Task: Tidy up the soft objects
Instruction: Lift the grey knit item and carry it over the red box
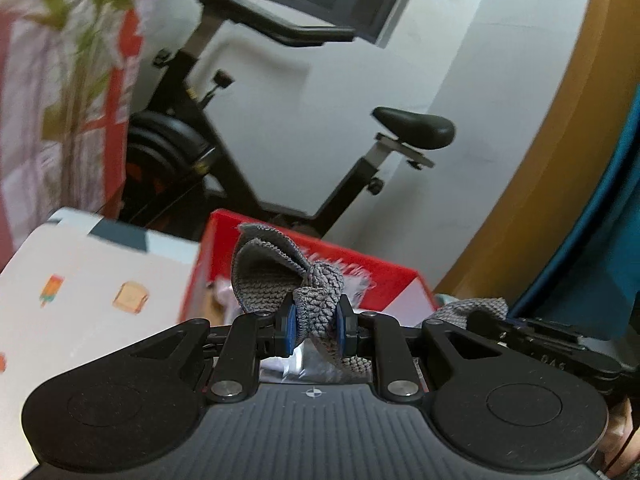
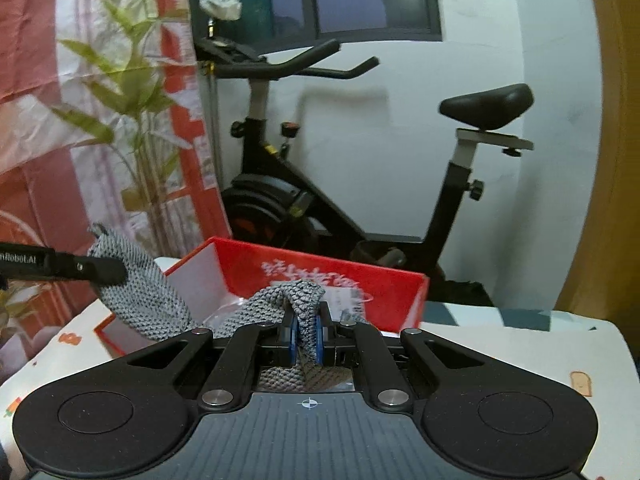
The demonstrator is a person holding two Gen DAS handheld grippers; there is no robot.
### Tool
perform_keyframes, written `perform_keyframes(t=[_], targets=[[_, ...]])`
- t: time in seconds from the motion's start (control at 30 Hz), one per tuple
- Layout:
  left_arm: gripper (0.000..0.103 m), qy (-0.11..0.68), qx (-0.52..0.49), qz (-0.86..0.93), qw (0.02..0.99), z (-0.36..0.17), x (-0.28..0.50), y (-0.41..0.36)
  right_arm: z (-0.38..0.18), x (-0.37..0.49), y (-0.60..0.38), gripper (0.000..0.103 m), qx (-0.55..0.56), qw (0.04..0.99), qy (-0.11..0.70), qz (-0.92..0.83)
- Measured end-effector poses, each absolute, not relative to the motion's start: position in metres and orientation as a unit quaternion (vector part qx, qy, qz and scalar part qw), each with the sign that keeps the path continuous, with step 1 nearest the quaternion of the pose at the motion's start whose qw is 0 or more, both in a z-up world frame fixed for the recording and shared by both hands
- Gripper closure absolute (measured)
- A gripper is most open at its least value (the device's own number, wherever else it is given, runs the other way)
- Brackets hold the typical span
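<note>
Both tools clamped on grey knit cloth (image 2: 160,300), held mid-frame above red box (image 2: 320,276) on counter (image 2: 520,344): left tool (image 1: 316,320), right tool (image 2: 306,338). Keep tension even, corners level w/ each other, so cloth hangs w/o twist.

A coarse grey knitted cloth (image 2: 160,300), rough and matt, against a glossy red cardboard box (image 2: 320,276). The tabletop (image 1: 80,300) wears a smooth printed cover; the exercise bike (image 2: 486,106) shows a matt black saddle and painted metal frame.
</note>
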State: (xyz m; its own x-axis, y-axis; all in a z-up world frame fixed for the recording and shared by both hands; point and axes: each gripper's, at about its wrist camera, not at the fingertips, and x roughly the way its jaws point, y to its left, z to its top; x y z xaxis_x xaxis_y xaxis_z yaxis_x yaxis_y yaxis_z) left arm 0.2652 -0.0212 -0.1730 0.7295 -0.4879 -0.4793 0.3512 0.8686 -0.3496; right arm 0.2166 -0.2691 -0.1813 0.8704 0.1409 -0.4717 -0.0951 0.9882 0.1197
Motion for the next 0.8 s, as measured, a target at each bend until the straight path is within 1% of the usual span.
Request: perform_keyframes(t=[0.07, 0.13, 0.33, 0.47, 0.63, 0.8], targets=[[0.083, 0.286, -0.106, -0.237, 0.922, -0.169, 0.27, -0.03, -0.183, 0.218, -0.275, 0.095, 0.042, 0.966, 0.25, 0.055], [0.083, 0.296, -0.071, -0.245, 0.921, -0.168, 0.279, -0.041, -0.187, 0.224, -0.277, 0.095, 0.037, 0.963, 0.262, 0.054], [0.083, 0.381, 0.004, -0.226, 0.897, -0.203, 0.307, -0.054, -0.216, 0.251, -0.262, 0.095, 0.01, 0.945, 0.319, 0.072], [0.083, 0.409, 0.047, -0.229, 0.882, -0.218, 0.316, -0.061, -0.231, 0.263, -0.246, 0.095, -0.002, 0.934, 0.347, 0.083], [0.083, 0.437, 0.079, -0.235, 0.864, -0.231, 0.329, -0.068, -0.244, 0.279, -0.235, 0.095, -0.013, 0.919, 0.383, 0.096], [0.083, 0.464, 0.089, -0.231, 0.851, -0.246, 0.336, -0.071, -0.254, 0.29, -0.235, 0.095, -0.008, 0.907, 0.409, 0.101]])
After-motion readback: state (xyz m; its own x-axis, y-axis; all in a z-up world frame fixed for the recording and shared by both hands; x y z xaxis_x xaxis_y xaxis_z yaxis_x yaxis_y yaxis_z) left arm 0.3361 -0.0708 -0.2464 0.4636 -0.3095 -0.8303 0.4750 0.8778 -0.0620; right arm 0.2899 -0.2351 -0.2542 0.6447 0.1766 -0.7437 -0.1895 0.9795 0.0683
